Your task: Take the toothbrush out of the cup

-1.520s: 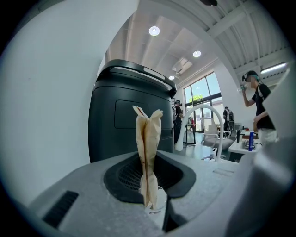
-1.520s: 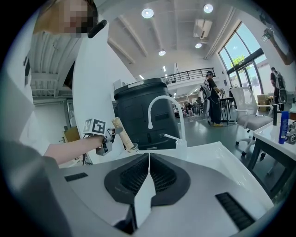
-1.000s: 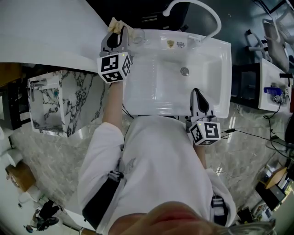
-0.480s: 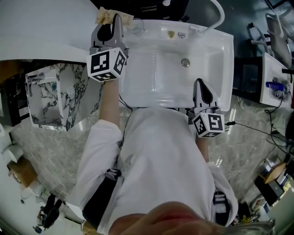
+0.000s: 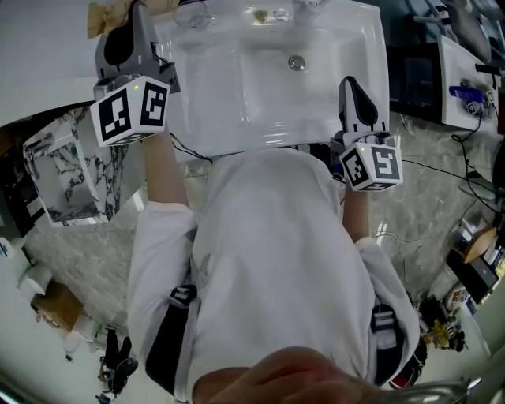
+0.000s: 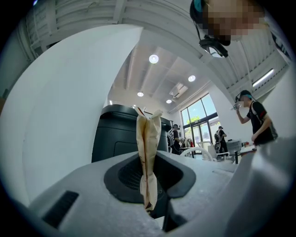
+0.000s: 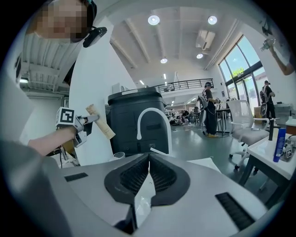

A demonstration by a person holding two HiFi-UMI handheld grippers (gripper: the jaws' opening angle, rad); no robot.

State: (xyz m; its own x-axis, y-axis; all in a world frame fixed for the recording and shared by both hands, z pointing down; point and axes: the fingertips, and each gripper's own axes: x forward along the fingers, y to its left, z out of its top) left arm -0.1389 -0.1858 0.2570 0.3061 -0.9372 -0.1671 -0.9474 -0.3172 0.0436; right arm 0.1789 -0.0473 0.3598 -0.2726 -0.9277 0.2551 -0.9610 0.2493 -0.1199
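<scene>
sink (image 5: 237, 118) and white-clad torso fill the head view; the cup (image 5: 193, 12) is cut off at the top edge. left gripper view: left gripper (image 6: 152, 203) pinches the wrapped toothbrush (image 6: 148, 152), clear of the cup. right gripper view: right gripper (image 7: 148, 162) closed, empty.

**Tally by kind**

2 grey two-jaw tools: the left tool (image 6: 150, 185) and the right tool (image 7: 149, 162). 2 black-and-white marker cubes (image 5: 130, 110) (image 5: 371, 164). 1 tan paper-wrapped toothbrush (image 6: 148, 134). 1 small pale round cup (image 7: 119, 155). 1 white rectangular ceramic sink (image 5: 237, 95), with 1 round metal drain (image 5: 297, 62) and 1 white arched faucet (image 7: 153, 110). 1 blue plastic bottle (image 7: 279, 143).
</scene>
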